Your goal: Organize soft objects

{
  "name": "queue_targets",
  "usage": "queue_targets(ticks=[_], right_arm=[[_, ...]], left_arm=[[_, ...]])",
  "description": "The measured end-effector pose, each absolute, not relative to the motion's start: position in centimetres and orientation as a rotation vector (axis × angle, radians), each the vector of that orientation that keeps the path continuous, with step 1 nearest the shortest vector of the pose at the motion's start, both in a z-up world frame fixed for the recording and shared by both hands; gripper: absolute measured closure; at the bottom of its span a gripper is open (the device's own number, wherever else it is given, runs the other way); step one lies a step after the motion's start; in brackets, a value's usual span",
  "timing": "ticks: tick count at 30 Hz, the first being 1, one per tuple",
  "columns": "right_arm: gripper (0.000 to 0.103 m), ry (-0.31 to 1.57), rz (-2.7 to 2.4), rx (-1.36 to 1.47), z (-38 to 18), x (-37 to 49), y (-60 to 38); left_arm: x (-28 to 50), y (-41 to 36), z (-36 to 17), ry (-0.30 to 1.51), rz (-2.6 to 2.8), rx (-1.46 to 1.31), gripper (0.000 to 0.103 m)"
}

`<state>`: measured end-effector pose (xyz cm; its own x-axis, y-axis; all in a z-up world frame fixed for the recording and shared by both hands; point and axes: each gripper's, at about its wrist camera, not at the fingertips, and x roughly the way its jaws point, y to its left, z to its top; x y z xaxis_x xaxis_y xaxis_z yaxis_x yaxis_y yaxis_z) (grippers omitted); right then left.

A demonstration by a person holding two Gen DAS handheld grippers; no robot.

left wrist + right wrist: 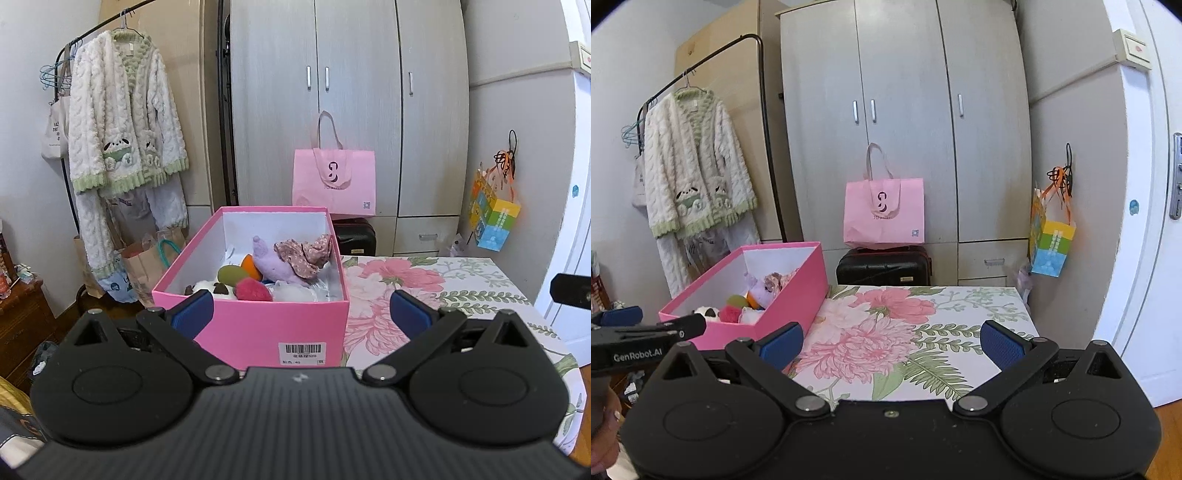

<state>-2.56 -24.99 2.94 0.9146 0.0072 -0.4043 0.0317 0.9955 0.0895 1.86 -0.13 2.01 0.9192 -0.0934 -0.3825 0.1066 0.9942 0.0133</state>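
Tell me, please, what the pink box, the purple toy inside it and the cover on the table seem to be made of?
The pink box looks like matte cardboard: flat stiff walls, white inside, a barcode sticker on the front. The purple toy looks like plush fabric, with a fuzzy, rounded surface. The table cover is a flower print lying smooth; whether cloth or plastic sheet is unclear.

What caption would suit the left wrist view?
Open left gripper faces a pink box of soft toys on a floral tabletop.
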Motion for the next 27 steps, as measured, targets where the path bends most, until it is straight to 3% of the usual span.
queue_targets(ticks=[27], right_arm=[[0.000, 0.399, -0.112, -0.044, 1.9, -3.4, -22.6]], left_arm=[[1.4, -0.6, 1.1, 0.397, -0.104, 0.049, 0.000]])
